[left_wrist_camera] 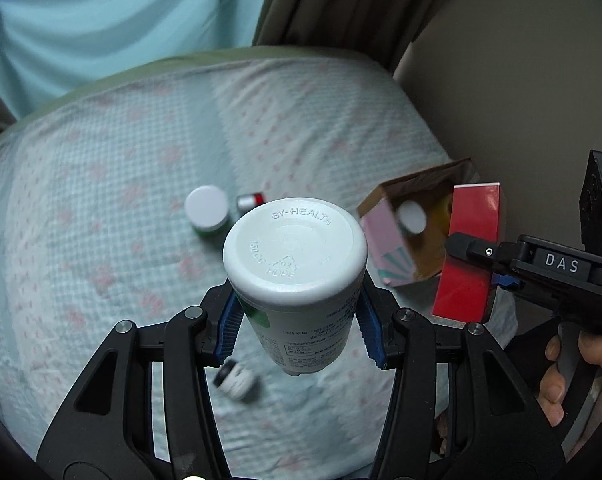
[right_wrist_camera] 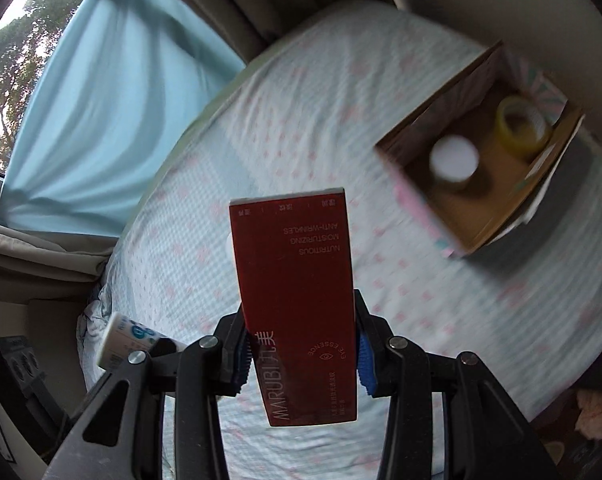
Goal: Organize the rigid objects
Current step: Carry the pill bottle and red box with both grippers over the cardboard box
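On the bed [left_wrist_camera: 101,184], at left, a white-lidded jar [left_wrist_camera: 207,209] and a small red-and-silver item [left_wrist_camera: 251,201] are seen lying loose, just beside each other. Nearer, a small black-and-white object [left_wrist_camera: 237,378] is left on the sheet; its kind cannot be told. At centre, a white bottle [left_wrist_camera: 297,268] is gripped base-forward by the left gripper [left_wrist_camera: 299,328]. Further right, an open box [right_wrist_camera: 477,152] is shown already holding a white-capped jar [right_wrist_camera: 455,160] and a yellow tape roll [right_wrist_camera: 523,128]. A red carton [right_wrist_camera: 297,304] is clamped by the right gripper [right_wrist_camera: 303,354], well short of the box. The task is judged partly done: two items are boxed, two are carried, and three remain on the bed.
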`<state>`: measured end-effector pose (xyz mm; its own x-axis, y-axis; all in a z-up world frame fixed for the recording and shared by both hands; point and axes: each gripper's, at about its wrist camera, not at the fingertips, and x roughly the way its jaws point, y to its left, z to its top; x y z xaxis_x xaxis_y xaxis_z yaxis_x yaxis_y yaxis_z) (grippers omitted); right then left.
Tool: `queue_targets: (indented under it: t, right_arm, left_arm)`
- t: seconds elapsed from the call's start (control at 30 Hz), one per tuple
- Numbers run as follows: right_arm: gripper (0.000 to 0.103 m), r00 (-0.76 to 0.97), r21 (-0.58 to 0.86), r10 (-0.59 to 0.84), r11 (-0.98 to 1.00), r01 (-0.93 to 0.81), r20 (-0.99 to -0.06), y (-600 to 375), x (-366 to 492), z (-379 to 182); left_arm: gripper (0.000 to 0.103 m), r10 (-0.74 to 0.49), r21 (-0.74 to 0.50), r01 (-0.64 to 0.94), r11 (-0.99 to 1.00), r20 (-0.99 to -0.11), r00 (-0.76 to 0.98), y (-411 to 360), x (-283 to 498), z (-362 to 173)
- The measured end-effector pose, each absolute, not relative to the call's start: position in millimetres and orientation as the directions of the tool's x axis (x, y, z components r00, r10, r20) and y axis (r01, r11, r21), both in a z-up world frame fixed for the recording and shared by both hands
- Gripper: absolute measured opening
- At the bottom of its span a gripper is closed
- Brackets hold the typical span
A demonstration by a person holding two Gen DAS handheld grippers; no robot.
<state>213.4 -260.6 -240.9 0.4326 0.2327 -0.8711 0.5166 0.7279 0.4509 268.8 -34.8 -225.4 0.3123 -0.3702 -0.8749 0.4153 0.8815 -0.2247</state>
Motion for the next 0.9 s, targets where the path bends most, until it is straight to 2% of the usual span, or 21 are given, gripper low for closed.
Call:
queue_targets:
  t: [0.17, 0.27, 0.5, 0.9]
  right_arm:
    - [0.039, 0.418, 0.441, 0.245, 0.760, 0.478, -0.875, -334, 210, -239]
    - [0.039, 0.397, 0.437, 0.260, 0.772, 0.463, -0.880, -377, 210, -244]
    - [0.039, 0.322, 0.428, 0.308, 0.793, 0.434, -0.895, -468, 226, -274]
    - [0.039, 0.216, 0.419, 0.366, 0.852, 0.313, -0.905, -510, 267, -340]
  left_arm:
    - [0.047, -0.359, -0.225, 0.376, 0.899, -0.871, 0.336, -103, 262, -218]
    - [0.047, -0.371, -0.263, 0.333, 0.905, -0.872, 0.320, -150, 258, -225]
    - [0.047, -0.341, -0.259, 0.290, 0.921, -0.896, 0.285, -239, 255, -250]
    - [0.047, -0.235, -0.191, 0.280, 0.941, -0.963, 0.135, -318, 281, -333]
